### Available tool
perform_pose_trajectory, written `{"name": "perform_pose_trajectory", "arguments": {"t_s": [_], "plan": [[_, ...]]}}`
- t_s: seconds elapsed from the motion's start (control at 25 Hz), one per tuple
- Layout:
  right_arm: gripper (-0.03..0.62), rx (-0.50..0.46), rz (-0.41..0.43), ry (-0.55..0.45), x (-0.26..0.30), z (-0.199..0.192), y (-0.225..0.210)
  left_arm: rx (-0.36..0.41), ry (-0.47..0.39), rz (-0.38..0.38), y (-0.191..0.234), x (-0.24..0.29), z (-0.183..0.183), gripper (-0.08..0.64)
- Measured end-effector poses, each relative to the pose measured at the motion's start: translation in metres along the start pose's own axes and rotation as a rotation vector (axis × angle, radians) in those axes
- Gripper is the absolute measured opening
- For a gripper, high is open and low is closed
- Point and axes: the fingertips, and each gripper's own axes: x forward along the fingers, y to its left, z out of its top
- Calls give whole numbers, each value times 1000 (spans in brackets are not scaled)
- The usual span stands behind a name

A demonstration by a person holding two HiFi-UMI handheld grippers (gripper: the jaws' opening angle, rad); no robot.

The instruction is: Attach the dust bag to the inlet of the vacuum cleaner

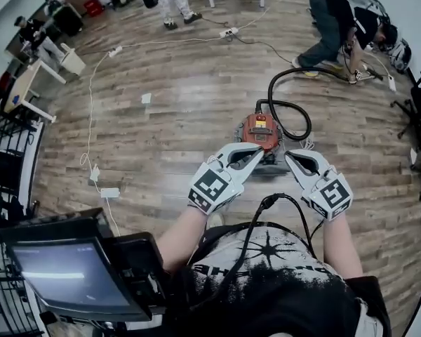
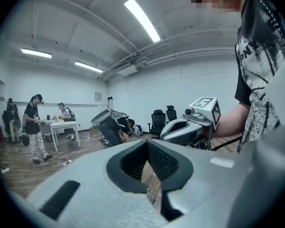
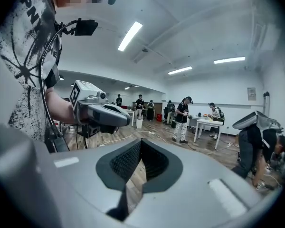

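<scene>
Vacuum cleaner (image 1: 260,132), red and grey, down on the wood floor (image 1: 175,111), just past the tips of both grippers in the head view and touched by neither. Black hose (image 1: 306,121) looping off its right side, then running away across the boards toward a person (image 1: 337,27) bent over at the upper right. Left gripper (image 1: 255,153) held up in front of the chest, pointing out across the room, fingers (image 2: 109,194) pressed fully together with nothing between them. Right gripper (image 1: 292,158) alongside, near but apart from the left one, fingers (image 3: 194,194) likewise closed tight on nothing. Marker cubes on both, facing the head camera. Far off in the left gripper view, a white bench (image 2: 64,124) with people standing by it.
</scene>
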Motion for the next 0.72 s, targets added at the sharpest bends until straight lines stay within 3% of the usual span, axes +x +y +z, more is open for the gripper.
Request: {"name": "perform_pose_trajectory", "arguments": {"t_s": [0.72], "plan": [[6, 14, -75, -39, 18, 16, -9, 30, 45, -38, 1, 0, 2, 2]]}}
